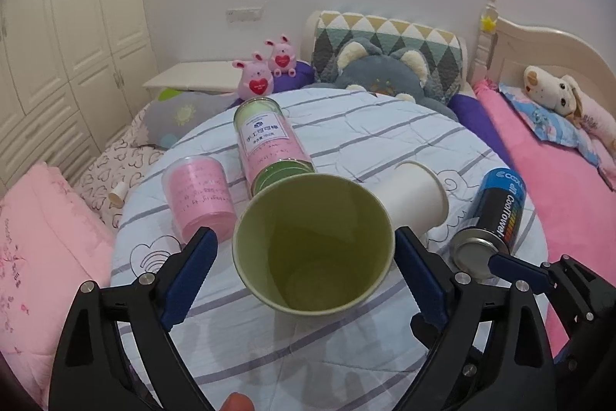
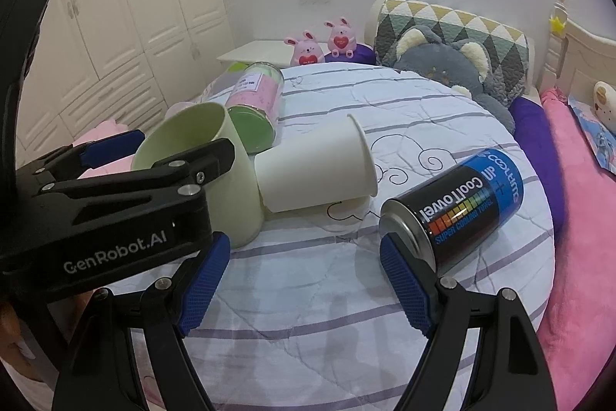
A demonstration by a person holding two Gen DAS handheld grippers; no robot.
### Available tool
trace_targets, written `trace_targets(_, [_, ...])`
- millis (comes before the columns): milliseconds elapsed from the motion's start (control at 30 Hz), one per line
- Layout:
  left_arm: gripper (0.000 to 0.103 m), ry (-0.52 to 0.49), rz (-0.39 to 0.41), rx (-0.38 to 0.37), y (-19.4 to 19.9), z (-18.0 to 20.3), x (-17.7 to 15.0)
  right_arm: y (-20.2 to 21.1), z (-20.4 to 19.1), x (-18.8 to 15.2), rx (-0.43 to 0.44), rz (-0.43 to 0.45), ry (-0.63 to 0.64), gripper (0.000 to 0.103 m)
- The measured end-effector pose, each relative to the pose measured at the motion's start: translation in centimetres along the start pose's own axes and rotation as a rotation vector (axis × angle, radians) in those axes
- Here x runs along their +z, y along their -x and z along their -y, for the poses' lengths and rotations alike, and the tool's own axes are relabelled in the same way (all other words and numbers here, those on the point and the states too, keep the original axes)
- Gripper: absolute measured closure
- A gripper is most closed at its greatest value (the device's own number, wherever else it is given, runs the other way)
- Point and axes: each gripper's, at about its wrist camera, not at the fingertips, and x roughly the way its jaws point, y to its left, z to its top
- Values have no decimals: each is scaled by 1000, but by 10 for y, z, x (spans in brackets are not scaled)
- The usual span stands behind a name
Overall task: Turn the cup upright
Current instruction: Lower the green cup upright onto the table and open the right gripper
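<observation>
Between the left gripper's [image 1: 306,257] wide-open blue pads stands the green paper cup [image 1: 313,245]: light, crushable, so grip mid-wall gently. Right gripper [image 2: 304,280] gapes empty.

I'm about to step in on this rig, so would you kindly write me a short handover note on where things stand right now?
Left claw: open, its fingers on either side of the green cup, not closed on it.
Right claw: open and empty, low over the round table, one finger against the Cool Towel can.
Green cup: looks upright in the right wrist view, mouth up, beside the white paper cup.
White paper cup: on its side, mouth towards the can.
Done: green cup appears righted.
Left: back the left claw off; stand the white cup up if it counts.
</observation>
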Motion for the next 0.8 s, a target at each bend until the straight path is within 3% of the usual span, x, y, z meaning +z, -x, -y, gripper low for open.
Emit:
trace_targets(133, [9,-14,-8,11,2,2,-1,3,0,1,-1,12,-6,21])
trace_targets(533, [4,10,58,-57,42,-11,-4,23,-3,0,-16,60,-9,21])
trace_targets(800, [1,-2,99,-16,74,-27,-15,50,-7,-3,-23,131,-11,21])
